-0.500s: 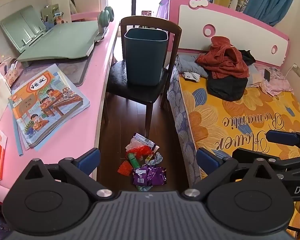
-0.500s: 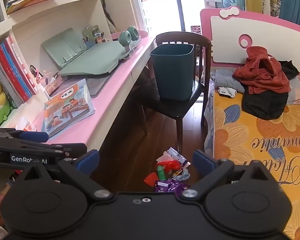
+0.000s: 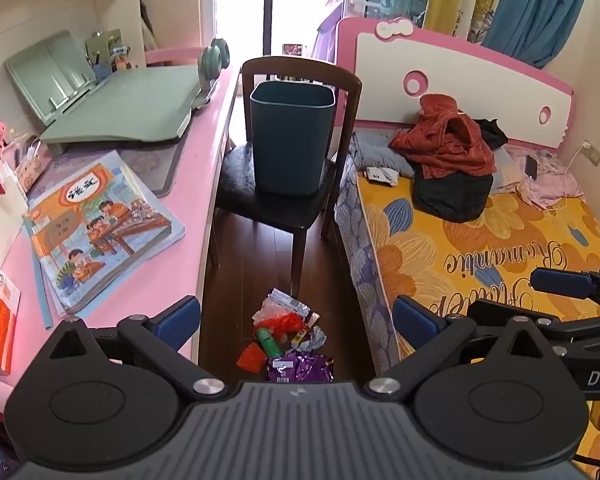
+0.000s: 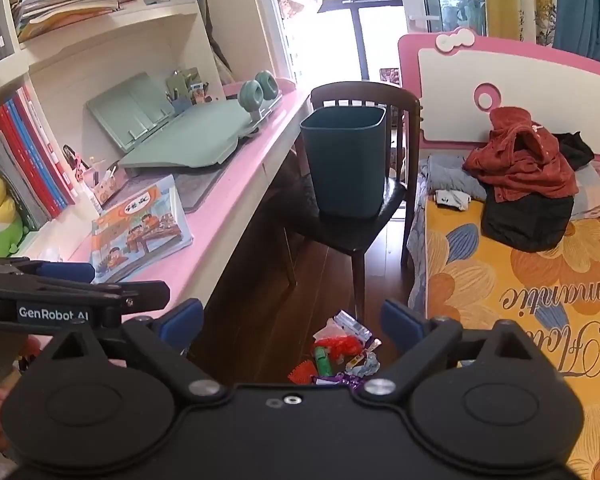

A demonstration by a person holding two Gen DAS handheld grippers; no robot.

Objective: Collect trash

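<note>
A heap of trash (image 3: 288,336) lies on the dark wood floor between desk and bed: clear and red wrappers, a green tube (image 3: 268,343), an orange mesh piece, a purple packet (image 3: 300,368). The same trash (image 4: 340,350) shows in the right wrist view. A dark teal bin (image 3: 291,136) (image 4: 345,159) stands upright on a wooden chair (image 3: 274,202) behind the heap. My left gripper (image 3: 296,320) hangs open well above the trash, nothing between its blue pads. My right gripper (image 4: 292,322) is open too, likewise high over the heap. Each gripper sees the other at its frame's edge.
A pink desk (image 3: 148,280) on the left carries picture books (image 3: 100,228) and a green reading stand (image 3: 116,112). On the right a bed with a yellow flowered cover (image 3: 480,248) holds piled clothes (image 3: 448,152). The floor strip between them is narrow; shelves with books (image 4: 28,160) rise behind the desk.
</note>
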